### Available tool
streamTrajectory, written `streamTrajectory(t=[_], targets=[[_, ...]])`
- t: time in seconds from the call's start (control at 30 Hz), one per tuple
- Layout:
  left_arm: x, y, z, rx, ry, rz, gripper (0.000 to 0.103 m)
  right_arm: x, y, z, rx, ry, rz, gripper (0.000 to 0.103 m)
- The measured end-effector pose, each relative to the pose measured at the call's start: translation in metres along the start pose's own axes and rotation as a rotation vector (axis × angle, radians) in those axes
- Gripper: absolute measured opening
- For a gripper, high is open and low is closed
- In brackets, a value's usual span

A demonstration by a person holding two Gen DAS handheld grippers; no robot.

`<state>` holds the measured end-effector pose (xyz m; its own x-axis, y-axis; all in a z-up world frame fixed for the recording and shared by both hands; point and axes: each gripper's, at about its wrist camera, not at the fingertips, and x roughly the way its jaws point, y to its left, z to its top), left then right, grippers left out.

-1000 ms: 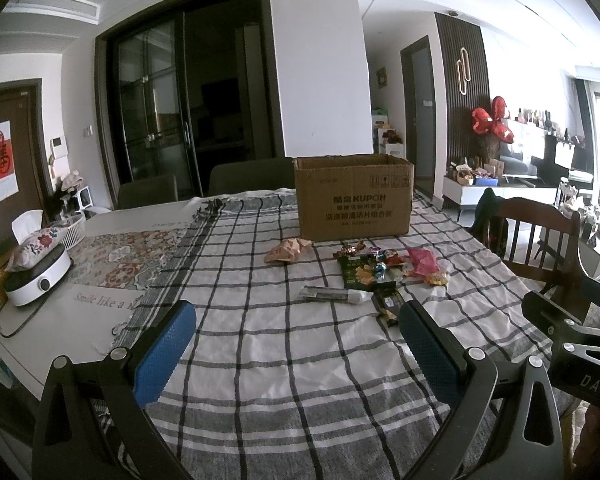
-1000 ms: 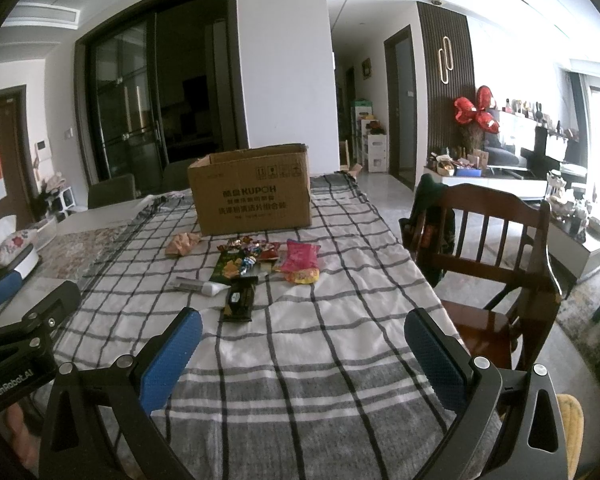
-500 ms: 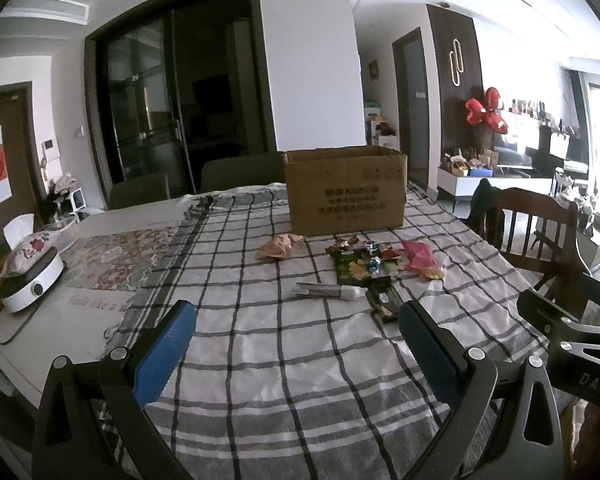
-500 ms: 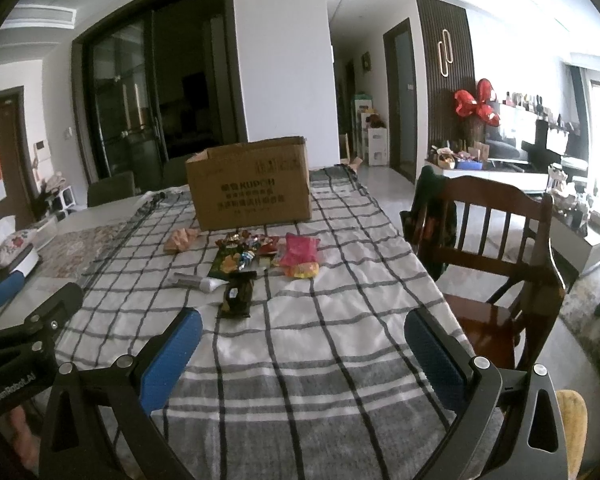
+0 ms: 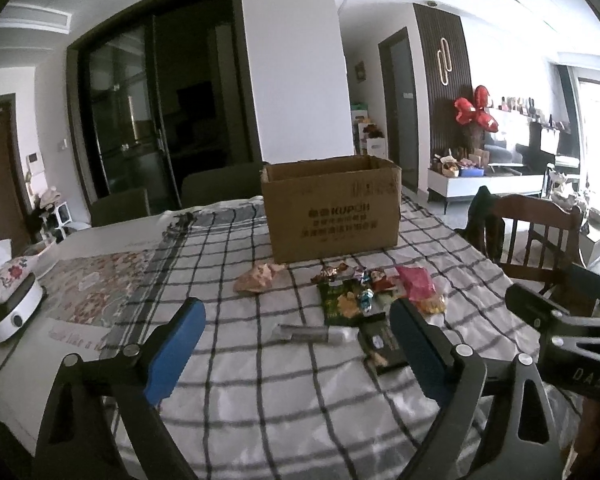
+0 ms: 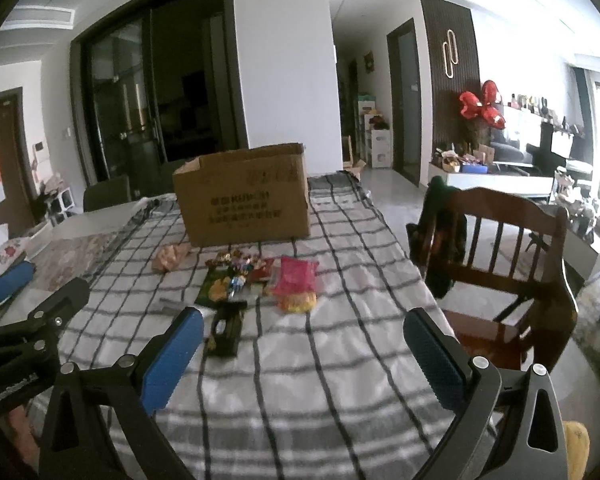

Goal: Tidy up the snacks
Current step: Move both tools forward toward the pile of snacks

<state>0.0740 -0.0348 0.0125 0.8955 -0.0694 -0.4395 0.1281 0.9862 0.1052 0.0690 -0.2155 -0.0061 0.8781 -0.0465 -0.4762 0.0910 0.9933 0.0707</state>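
Observation:
An open cardboard box [image 5: 332,208] stands on the checked tablecloth [image 5: 260,380]; it also shows in the right wrist view [image 6: 246,200]. In front of it lies a heap of snacks: a pink packet [image 6: 296,276], a green packet [image 5: 338,304], a dark packet [image 6: 228,326], a silver tube [image 5: 312,334] and a tan packet [image 5: 260,276]. My left gripper [image 5: 296,336] is open and empty, above the table short of the snacks. My right gripper [image 6: 304,348] is open and empty, also short of them.
A wooden chair [image 6: 500,248] with a dark garment stands at the table's right side. A white round appliance [image 5: 8,312] sits at the table's left edge. Dark chairs [image 5: 120,206] stand behind the table.
Both grippers have moved forward toward the snacks and the box, which look larger now. Both stay open and empty.

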Motion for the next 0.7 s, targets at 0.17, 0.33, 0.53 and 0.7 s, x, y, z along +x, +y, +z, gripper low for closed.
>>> streamTrajectory(t=[0.17, 0.33, 0.53, 0.7], targets=[[0.03, -0.009, 0.008, 0.021, 0.023, -0.052, 0.08, 0.029, -0.007, 0.015, 0.016, 0.029, 0.013, 0.093], [0.062, -0.02, 0.012, 0.08, 0.052, -0.115, 0.067, 0.06, -0.014, 0.018, 0.041, 0.088, 0.037, 0.082], [0.102, -0.029, 0.013, 0.125, 0.114, -0.197, 0.052, 0.098, -0.009, 0.015, -0.002, 0.15, 0.058, 0.071], [0.138, -0.034, 0.01, 0.124, 0.18, -0.253, 0.044, 0.128, -0.005, 0.01, -0.021, 0.208, 0.099, 0.063]])
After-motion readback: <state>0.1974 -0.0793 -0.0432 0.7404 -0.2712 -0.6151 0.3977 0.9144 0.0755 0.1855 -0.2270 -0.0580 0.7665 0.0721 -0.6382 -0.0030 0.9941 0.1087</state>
